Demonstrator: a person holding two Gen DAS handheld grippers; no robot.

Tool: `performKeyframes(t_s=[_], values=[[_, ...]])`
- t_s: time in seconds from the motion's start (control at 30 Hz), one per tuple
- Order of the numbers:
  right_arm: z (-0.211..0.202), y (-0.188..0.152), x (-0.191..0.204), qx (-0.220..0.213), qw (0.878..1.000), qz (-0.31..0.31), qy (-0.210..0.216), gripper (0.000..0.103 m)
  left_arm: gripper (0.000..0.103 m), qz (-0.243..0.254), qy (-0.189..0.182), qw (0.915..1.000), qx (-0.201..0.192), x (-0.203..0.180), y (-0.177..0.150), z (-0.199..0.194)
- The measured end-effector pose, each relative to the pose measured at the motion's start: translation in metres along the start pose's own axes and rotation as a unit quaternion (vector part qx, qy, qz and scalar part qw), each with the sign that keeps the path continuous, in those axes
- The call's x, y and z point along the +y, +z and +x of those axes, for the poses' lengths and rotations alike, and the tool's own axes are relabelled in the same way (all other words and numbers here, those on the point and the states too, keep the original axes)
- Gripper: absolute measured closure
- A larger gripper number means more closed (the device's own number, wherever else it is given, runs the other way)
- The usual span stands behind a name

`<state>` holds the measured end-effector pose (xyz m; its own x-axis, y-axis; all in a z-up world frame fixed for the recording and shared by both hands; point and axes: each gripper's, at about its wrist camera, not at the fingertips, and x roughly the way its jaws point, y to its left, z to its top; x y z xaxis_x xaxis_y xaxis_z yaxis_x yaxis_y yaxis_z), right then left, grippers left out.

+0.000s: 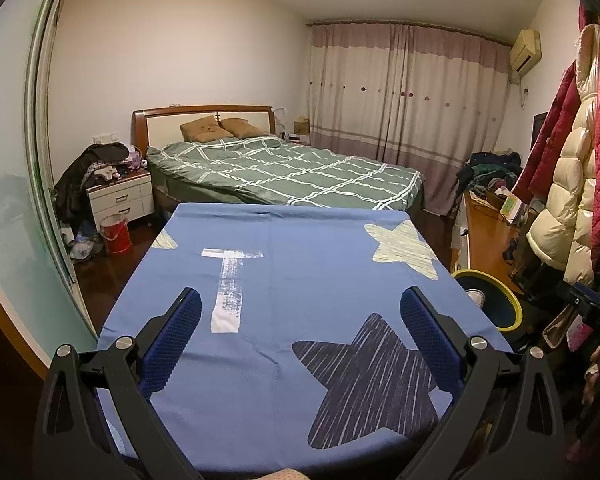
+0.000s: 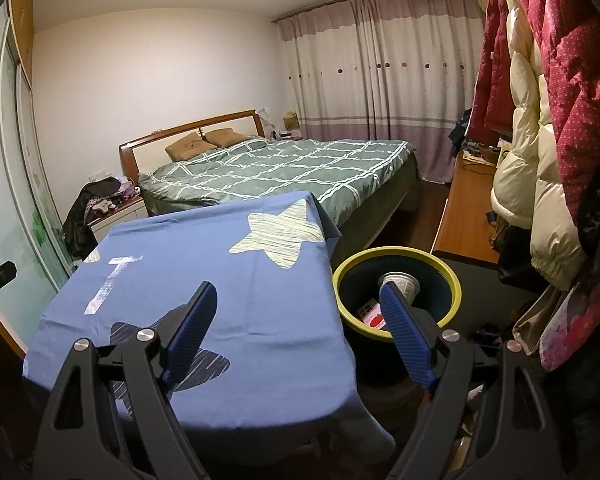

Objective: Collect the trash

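Left gripper (image 1: 300, 312) and right gripper (image 2: 296, 312) both hung above the blue-covered desk (image 1: 300, 240), jaws spread and empty. Just right of the desk, the yellow-rimmed bin (image 2: 452, 280) held a cup (image 2: 400, 282) and a wrapper (image 2: 372, 314). Beyond stood the bed (image 1: 292, 168).

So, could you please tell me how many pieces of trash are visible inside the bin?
2 in the yellow-rimmed bin: a white cup toward the back, and a red-and-white wrapper in front of it, partly behind the right gripper's finger. More may be hidden below.
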<state>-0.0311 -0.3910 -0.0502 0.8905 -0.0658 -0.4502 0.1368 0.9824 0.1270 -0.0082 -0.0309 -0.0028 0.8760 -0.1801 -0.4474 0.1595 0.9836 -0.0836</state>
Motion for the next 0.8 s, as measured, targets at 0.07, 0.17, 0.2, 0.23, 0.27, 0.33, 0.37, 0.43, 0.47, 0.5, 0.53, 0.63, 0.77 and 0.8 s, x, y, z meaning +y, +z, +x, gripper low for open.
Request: performKeyframes(t_s=[0.07, 0.17, 0.2, 0.23, 0.27, 0.33, 0.37, 0.43, 0.47, 0.5, 0.53, 0.63, 0.77, 0.8], values=[[-0.0001, -0.0001, 0.0003, 0.000, 1.000, 0.000, 0.000, 0.024, 0.005, -0.002, 0.001, 1.0000, 0.000, 0.0007, -0.0009, -0.0008], [-0.0006, 0.0003, 0.0007, 0.001, 1.000, -0.001, 0.002, 0.024, 0.005, -0.002, 0.001, 1.0000, 0.002, 0.0007, -0.0026, -0.0013], [-0.0006, 0.0003, 0.0014, 0.002, 1.000, -0.001, 0.002, 0.024, 0.005, -0.002, 0.001, 1.0000, 0.003, 0.0010, -0.0030, -0.0012], [-0.0008, 0.0002, 0.0023, 0.002, 1.000, -0.002, 0.003, 0.024, 0.005, -0.002, 0.000, 1.0000, 0.004, 0.0009, -0.0036, -0.0008], [-0.0008, 0.0005, 0.0023, 0.002, 1.000, -0.002, 0.003, 0.024, 0.005, -0.003, -0.001, 1.0000, 0.005, 0.0008, -0.0043, -0.0004], [-0.0004, 0.0005, 0.0028, 0.003, 1.000, -0.002, 0.002, 0.024, 0.005, -0.003, -0.002, 1.0000, 0.007, 0.0010, -0.0050, 0.0010], [0.0001, 0.0005, 0.0032, 0.004, 1.000, -0.001, 0.003, 0.024, 0.005, -0.003, -0.002, 1.0000, 0.008, 0.0010, -0.0054, 0.0014], [0.0003, 0.0004, 0.0034, 0.004, 1.000, -0.001, 0.003, 0.024, 0.005, -0.004, -0.001, 1.0000, 0.008, 0.0012, -0.0057, 0.0027], [0.0003, 0.0004, 0.0034, 0.004, 1.000, -0.002, 0.003, 0.024, 0.005, -0.005, -0.001, 1.0000, 0.008, 0.0018, -0.0057, 0.0024], [0.0003, 0.0005, 0.0033, 0.003, 1.000, -0.001, 0.004, 0.024, 0.005, -0.005, -0.001, 1.0000, 0.008, 0.0020, -0.0057, 0.0025], [0.0003, 0.0004, 0.0035, 0.004, 1.000, -0.001, 0.004, 0.024, 0.005, -0.005, 0.000, 1.0000, 0.008, 0.0021, -0.0057, 0.0025], [0.0015, 0.0000, 0.0026, 0.005, 1.000, 0.000, 0.006, 0.024, 0.005, -0.004, 0.001, 1.0000, 0.007, 0.0018, -0.0056, 0.0039], [0.0037, -0.0005, -0.0003, 0.007, 1.000, 0.002, 0.006, 0.024, 0.005, -0.003, 0.002, 1.0000, 0.009, 0.0015, -0.0060, 0.0060], [0.0035, -0.0007, -0.0008, 0.007, 1.000, 0.003, 0.007, 0.023, 0.005, -0.004, 0.002, 1.0000, 0.009, 0.0014, -0.0059, 0.0052]])
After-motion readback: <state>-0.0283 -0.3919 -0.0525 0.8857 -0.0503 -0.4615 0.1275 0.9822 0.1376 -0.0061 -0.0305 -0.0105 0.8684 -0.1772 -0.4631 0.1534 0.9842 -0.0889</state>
